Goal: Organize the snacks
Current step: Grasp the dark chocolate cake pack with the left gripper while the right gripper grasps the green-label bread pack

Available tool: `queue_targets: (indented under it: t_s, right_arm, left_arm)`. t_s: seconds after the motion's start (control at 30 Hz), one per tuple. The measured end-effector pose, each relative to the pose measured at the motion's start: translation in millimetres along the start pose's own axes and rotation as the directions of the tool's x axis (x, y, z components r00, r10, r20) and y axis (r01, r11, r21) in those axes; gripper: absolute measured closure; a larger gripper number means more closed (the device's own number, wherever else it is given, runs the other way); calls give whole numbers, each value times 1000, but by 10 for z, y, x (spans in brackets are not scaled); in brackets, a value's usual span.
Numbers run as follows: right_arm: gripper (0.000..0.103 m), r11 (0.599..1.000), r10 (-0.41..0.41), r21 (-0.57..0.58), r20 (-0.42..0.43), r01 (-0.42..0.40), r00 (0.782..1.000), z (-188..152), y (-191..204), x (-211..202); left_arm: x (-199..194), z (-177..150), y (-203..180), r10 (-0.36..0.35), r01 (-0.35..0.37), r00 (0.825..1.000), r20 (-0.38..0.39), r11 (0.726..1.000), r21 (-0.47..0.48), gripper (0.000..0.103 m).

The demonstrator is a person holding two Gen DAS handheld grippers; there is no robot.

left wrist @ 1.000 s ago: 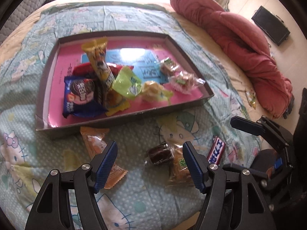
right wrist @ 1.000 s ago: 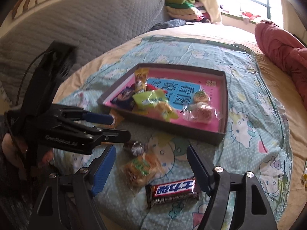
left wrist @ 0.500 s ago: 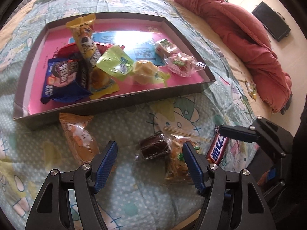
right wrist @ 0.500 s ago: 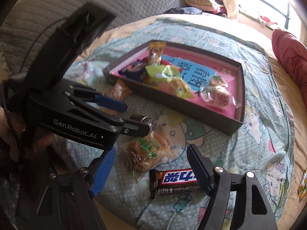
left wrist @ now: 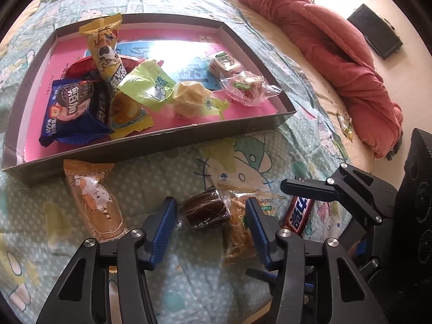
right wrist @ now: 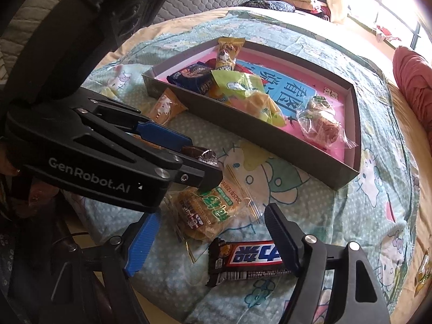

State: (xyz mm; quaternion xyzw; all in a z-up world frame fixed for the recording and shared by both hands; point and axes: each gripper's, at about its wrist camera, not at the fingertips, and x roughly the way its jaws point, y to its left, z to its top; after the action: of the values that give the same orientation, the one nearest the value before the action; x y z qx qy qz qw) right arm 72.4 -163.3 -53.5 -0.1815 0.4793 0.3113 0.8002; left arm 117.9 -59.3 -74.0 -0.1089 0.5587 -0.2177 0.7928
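My left gripper closing around brown cake, pads not yet pressing; right gripper opening over chocolate bar. Next: pinch, lift to tray ahead.

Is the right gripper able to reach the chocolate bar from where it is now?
Probably yes. The chocolate bar lies bare on the bedsheet between the right gripper's opening jaws, with nothing over it.

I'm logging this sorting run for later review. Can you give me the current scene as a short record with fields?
surface: bed with cartoon-print sheet
container: shallow pink-lined box, several wrapped snacks inside
loose snacks: orange packet, dark brown wrapped cake, clear-bagged biscuit, chocolate bar
left gripper: jaws closing around the brown cake, pads not yet pressing
right gripper: jaws opening, over the chocolate bar and biscuit
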Motion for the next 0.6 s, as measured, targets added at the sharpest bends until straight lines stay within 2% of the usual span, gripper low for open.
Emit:
queue_targets:
  t_s: [0.27, 0.37, 0.53, 0.6]
  right_arm:
    - [25, 1000, -8, -14, -29, 8, 1000, 25, -4, 133]
    - [25, 999, -9, -35, -38, 8, 999, 39, 40, 193]
    - [25, 999, -12, -43, -33, 11, 999, 52, 82, 263]
    - [28, 999, -1, -41, -24, 0, 1000, 57, 81, 276]
  left_arm:
    - [38, 19, 35, -10, 10, 1000, -6, 1000, -7, 57]
    - [24, 12, 66, 0, 0, 1000, -8, 1000, -15, 64]
    - [28, 4, 106, -16, 16, 1000, -11, 999, -28, 64]
    - [22, 4, 101, -19, 19, 1000, -5, 999, -27, 64]
